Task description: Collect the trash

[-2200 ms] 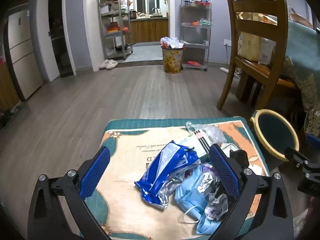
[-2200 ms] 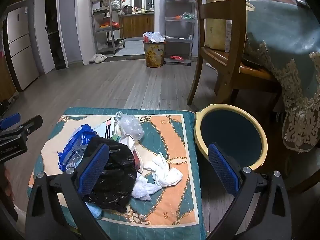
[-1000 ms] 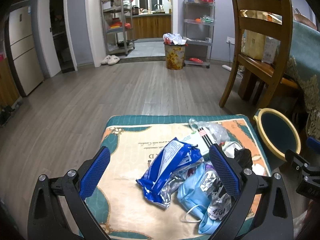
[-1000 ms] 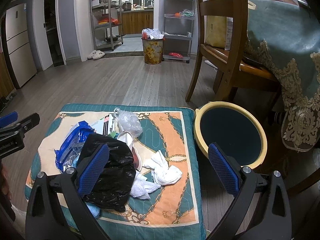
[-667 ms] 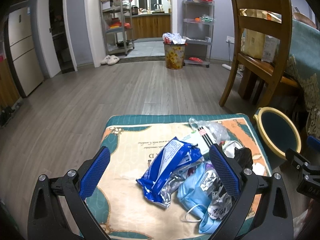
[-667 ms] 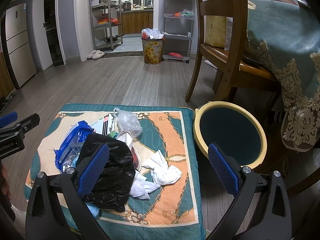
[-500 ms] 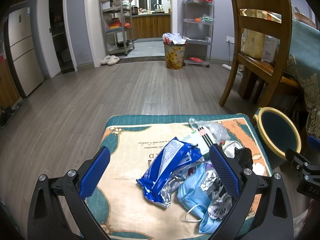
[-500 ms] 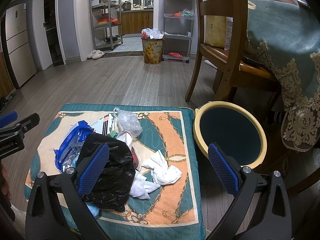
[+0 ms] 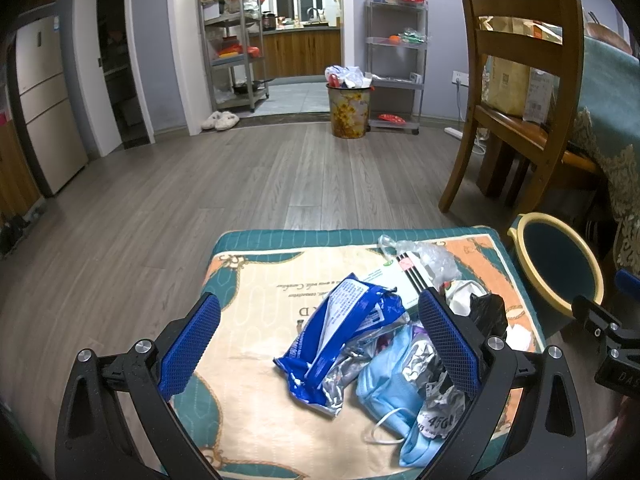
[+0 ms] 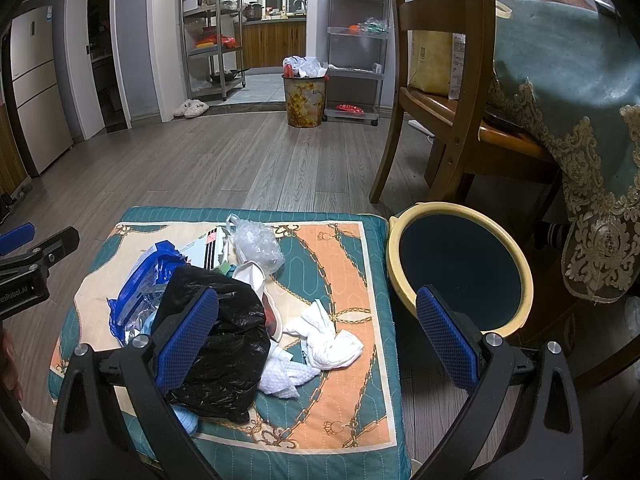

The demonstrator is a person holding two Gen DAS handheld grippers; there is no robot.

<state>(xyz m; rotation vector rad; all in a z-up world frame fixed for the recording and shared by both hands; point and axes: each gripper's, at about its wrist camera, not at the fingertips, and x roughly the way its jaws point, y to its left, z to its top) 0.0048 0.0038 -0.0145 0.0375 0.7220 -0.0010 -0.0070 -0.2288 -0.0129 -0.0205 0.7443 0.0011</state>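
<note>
A pile of trash lies on a patterned cushion (image 9: 256, 304) (image 10: 344, 256). It holds a blue snack wrapper (image 9: 340, 336) (image 10: 140, 280), a light blue face mask (image 9: 392, 380), crumpled foil (image 9: 432, 408), a black plastic bag (image 10: 224, 336), white tissues (image 10: 324, 340) and a clear plastic bag (image 10: 256, 244). A yellow-rimmed bin (image 10: 460, 272) (image 9: 556, 264) stands right of the cushion. My left gripper (image 9: 318, 352) is open above the wrapper and mask. My right gripper (image 10: 316, 340) is open above the tissues.
A wooden chair (image 10: 444, 92) and a table with a teal lace-edged cloth (image 10: 568, 92) stand close on the right. A full floral waste bin (image 9: 348, 108) stands far back by metal shelves (image 9: 232, 40). Grey wood floor (image 9: 200, 184) lies ahead.
Both views have shifted slightly, so the cushion and trash sit a little lower. The trash has not moved and both grippers stay open.
</note>
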